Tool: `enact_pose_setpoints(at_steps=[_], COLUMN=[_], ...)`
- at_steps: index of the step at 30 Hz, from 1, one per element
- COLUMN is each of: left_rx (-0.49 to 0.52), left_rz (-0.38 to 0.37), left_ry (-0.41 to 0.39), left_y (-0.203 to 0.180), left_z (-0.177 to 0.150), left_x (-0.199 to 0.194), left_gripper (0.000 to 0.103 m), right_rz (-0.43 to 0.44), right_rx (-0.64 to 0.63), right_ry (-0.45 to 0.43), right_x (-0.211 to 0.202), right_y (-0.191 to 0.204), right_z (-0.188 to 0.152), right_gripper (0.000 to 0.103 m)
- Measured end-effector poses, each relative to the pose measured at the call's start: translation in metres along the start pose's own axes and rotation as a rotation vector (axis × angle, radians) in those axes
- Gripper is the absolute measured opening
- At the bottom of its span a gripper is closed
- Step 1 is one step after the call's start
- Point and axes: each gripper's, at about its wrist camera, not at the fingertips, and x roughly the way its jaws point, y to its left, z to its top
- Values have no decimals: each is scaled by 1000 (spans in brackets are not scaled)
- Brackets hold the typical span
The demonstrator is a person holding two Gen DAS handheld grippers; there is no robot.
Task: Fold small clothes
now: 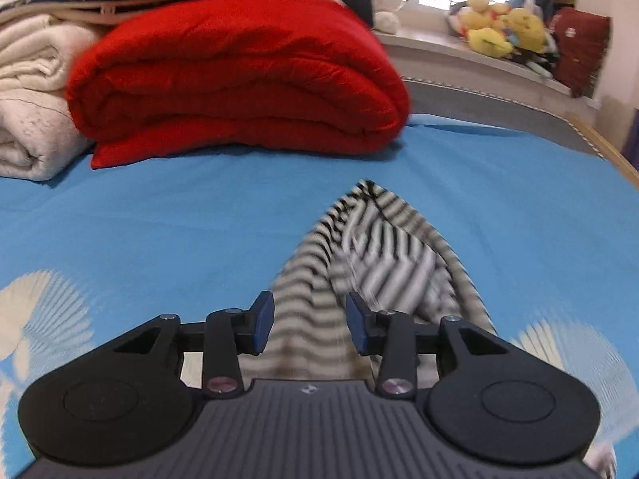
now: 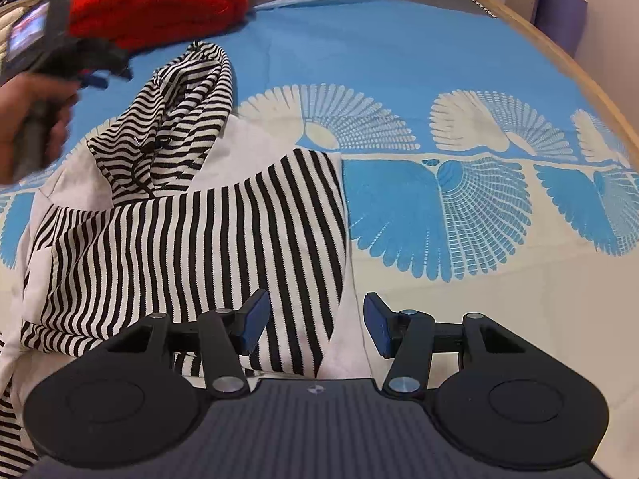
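2 grippers stand spread and empty: left gripper point(image 1: 309, 323) above the striped garment point(image 2: 191, 215), right gripper point(image 2: 315, 325) at its edge. Garment lies rumpled on the blue bedspread point(image 2: 399, 48). Step: pre-fold. Next: pinch an edge.

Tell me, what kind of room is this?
Probably a bedroom. A striped shirt lies on what looks like a bed with a blue bedsheet, a folded red quilt sits at the far end, and yellow stuffed toys are piled on a ledge by the window.
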Motion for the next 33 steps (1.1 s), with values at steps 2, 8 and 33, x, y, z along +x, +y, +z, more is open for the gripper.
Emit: enact_pose_setpoints(at_steps=[2, 8, 33], left_rx=[-13, -68, 73], left_rz=[17, 54, -372], left_ry=[16, 92, 65], left_y=[2, 8, 84], left_z=[14, 41, -198], left_x=[31, 103, -302], left_gripper=[55, 63, 18], right_rz=[-7, -29, -15], right_rx=[9, 10, 177], right_ry=[11, 28, -89], right_x=[6, 19, -10], right_y=[-1, -4, -27], right_z=[3, 7, 27], right_gripper=[54, 54, 54])
